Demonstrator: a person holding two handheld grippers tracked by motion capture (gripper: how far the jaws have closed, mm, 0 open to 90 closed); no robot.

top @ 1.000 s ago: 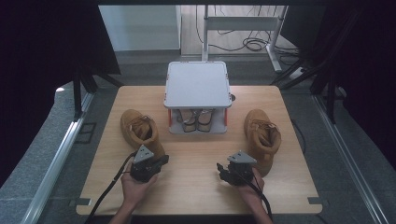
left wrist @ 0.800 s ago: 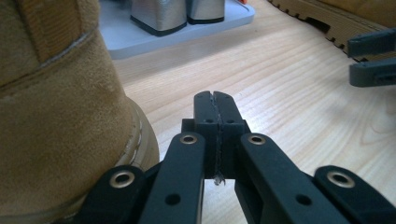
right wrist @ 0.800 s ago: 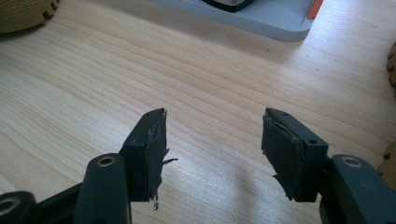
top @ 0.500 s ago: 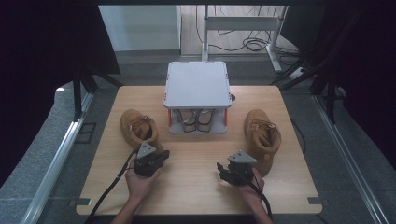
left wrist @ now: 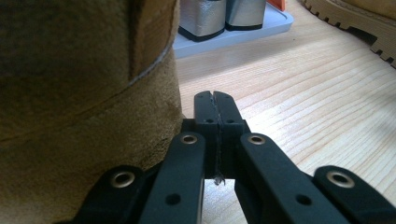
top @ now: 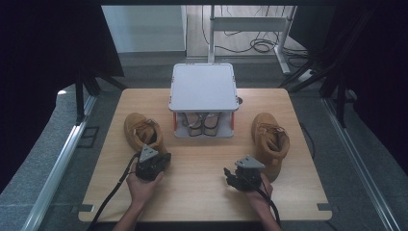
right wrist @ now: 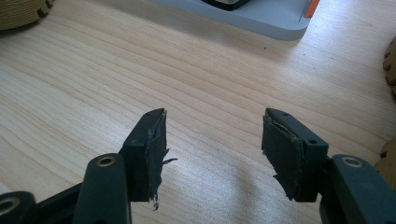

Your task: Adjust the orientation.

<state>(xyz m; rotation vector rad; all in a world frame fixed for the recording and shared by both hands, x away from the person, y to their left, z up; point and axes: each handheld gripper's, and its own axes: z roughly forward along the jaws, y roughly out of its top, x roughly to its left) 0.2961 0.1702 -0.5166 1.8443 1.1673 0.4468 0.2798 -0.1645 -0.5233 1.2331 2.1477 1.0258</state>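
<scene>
I have the left gripper [top: 153,165] low on the wooden table [top: 202,192], just beside the heel of the left tan boot [top: 142,132]. In the left gripper view its two black jaws are pressed flat together with nothing between them, and the boot's suede side [left wrist: 70,93] rises right against them on the left; I cannot tell whether they actually touch it. Past the tips I see the grey base of the small rack [left wrist: 233,35] and two silver-toed shoes [left wrist: 212,18] standing on it.

My right gripper [top: 243,175] rests on the table near the toe end of the right tan boot [top: 272,144], a little apart from it. In the right gripper view its jaws stand well apart over bare wood, holding nothing, and the torn black pads [right wrist: 156,149] show ragged edges. The rack's grey base [right wrist: 261,18] lies ahead of it.

From the high view the grey rack [top: 203,89] sits at the middle back of the table, between the two boots, with the pair of shoes [top: 202,122] tucked under its flat top
</scene>
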